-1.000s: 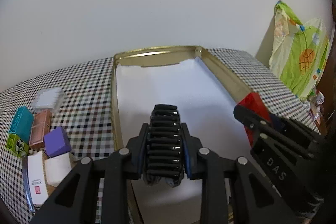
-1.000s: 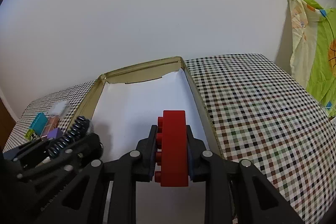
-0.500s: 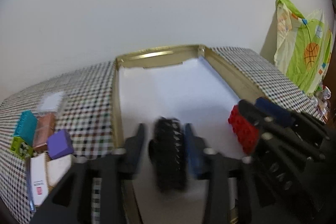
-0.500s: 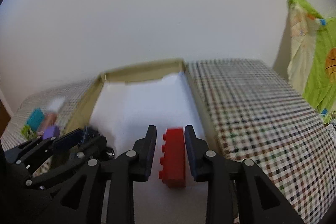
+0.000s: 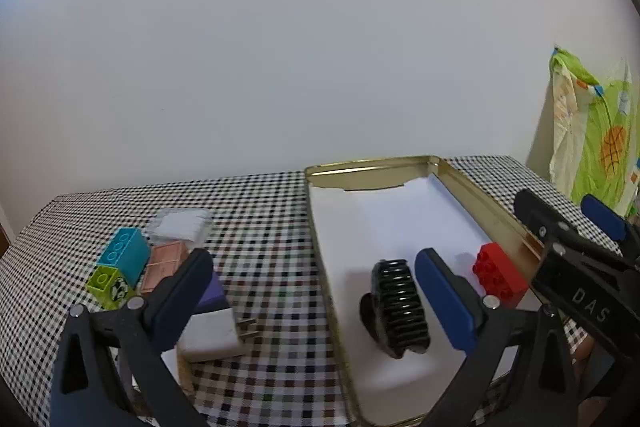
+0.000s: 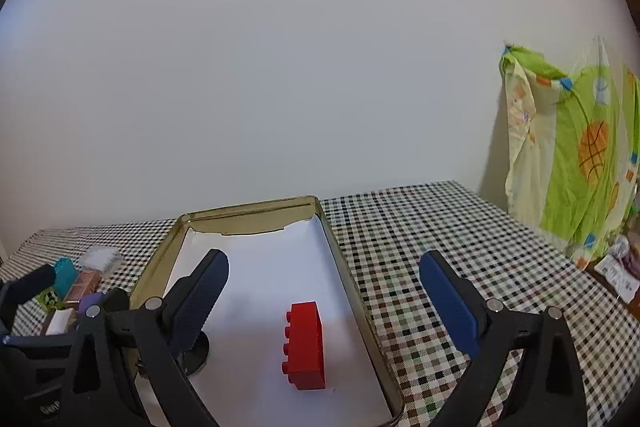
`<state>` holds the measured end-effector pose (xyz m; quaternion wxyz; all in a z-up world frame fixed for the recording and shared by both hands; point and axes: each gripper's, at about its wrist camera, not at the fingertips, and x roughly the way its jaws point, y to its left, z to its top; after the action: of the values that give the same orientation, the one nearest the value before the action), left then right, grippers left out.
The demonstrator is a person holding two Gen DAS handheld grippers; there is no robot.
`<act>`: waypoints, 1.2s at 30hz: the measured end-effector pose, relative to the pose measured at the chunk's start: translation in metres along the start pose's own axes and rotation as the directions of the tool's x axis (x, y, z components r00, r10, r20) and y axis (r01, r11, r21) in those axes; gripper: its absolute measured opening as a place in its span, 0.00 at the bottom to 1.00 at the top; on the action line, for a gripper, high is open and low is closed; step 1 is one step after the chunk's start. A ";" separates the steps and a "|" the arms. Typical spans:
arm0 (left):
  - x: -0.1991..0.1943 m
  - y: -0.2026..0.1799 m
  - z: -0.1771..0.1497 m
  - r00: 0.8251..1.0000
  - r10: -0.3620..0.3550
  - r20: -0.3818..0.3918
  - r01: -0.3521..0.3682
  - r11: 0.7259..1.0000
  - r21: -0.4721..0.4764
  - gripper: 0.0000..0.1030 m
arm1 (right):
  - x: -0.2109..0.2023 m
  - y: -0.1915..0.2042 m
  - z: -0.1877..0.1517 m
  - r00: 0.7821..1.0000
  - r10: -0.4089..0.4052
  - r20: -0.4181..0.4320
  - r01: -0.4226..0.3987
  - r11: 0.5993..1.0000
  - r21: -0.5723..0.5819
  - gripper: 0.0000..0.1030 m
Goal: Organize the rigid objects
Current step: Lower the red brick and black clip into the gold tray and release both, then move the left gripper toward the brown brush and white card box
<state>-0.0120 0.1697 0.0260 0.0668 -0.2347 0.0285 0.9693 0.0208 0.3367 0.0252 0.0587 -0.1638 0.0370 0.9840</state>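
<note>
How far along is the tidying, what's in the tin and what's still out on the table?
Done: black hair claw and red brick lie in the gold tin. In hand: nothing; left gripper and right gripper are opening, empty. Left: teal brick, green block, white charger and neighbours.

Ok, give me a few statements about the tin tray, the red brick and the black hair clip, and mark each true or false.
1. The red brick lies inside the gold tin tray. True.
2. The right claw is clamped on the red brick. False: its jaws are opening and stand clear of the brick on both sides.
3. The black hair clip lies in the tray, left of the brick in the left wrist view. True.
4. The teal brick is in the tray too. False: it sits on the checked tablecloth, left of the tray.
5. The left claw holds the hair clip. False: its jaws are opening and touch nothing.
</note>
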 end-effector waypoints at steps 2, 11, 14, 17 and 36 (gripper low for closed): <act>-0.002 0.005 -0.001 1.000 0.003 0.007 -0.003 1.000 -0.016 0.99 | -0.003 0.002 -0.001 1.000 -0.005 0.011 0.005 1.000 -0.013 0.95; -0.004 0.018 -0.009 0.999 0.053 0.000 -0.053 0.998 -0.026 0.99 | -0.014 0.006 -0.002 0.998 -0.003 0.063 0.005 1.000 -0.027 0.95; -0.008 0.021 -0.012 0.998 0.063 0.002 -0.063 0.998 -0.019 0.99 | -0.015 0.004 -0.002 0.998 -0.006 0.061 0.007 1.000 -0.010 0.95; -0.009 0.023 -0.015 0.998 0.068 -0.003 -0.068 0.998 -0.017 0.99 | -0.017 0.004 -0.002 0.998 -0.015 0.061 0.015 1.000 0.008 0.95; -0.017 0.055 -0.029 0.995 0.084 -0.055 -0.087 0.995 -0.057 0.99 | -0.036 0.033 -0.011 0.998 -0.035 0.060 0.034 0.999 0.011 0.95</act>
<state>0.0083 0.1103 0.0097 0.0175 -0.2607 0.0115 0.9652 0.0541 0.2988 0.0281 0.0776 -0.1344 0.0374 0.9872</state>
